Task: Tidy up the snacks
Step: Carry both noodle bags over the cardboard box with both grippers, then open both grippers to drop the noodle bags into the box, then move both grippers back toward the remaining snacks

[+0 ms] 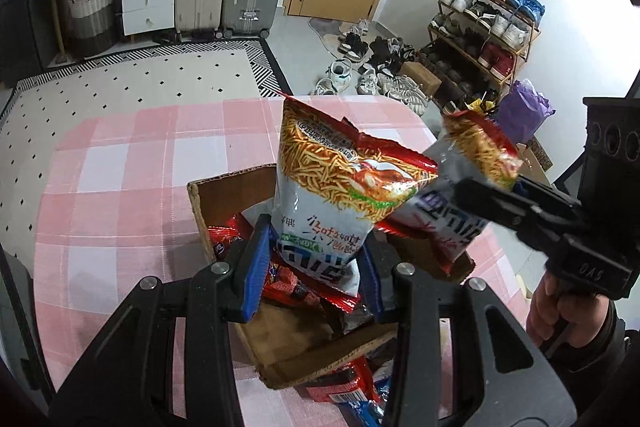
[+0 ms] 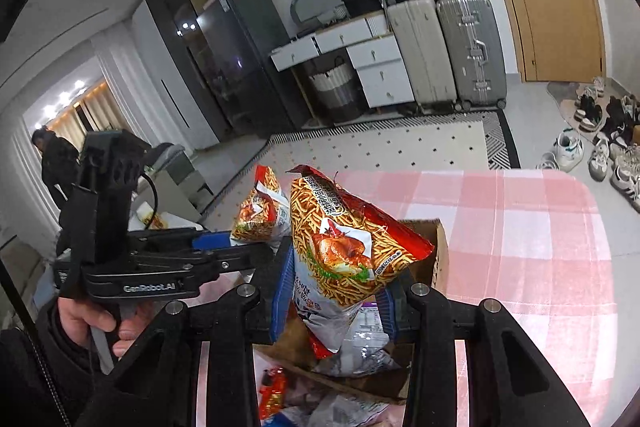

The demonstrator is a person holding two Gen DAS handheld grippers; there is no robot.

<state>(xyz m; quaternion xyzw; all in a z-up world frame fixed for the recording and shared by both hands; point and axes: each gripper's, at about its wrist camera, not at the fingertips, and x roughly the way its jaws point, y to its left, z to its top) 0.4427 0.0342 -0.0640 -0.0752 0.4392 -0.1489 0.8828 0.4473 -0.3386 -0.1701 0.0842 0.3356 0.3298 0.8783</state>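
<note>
The surface (image 1: 120,187) in front of me wears a pink and white checked cloth, and on it sits an open cardboard box (image 1: 224,195) already holding red snack packets (image 1: 224,239). My left hand-held gripper (image 1: 316,267) pinches the lower end of a noodle-snack bag (image 1: 332,187) between its blue pads, holding it upside down over the box; the bag shows a heap of thin fried noodle sticks, a roast chicken picture and Chinese writing that I cannot read inverted. My right hand-held gripper (image 2: 336,303) is clamped on a second bag of the same snack (image 2: 340,251), also above the box, just beside the first. From the right wrist view, the side of the left tool reads "GenRobot.AI". More loose packets (image 1: 344,387) lie on the cloth at the box's near edge, one red and one blue; their print is too blurred to read.
</note>
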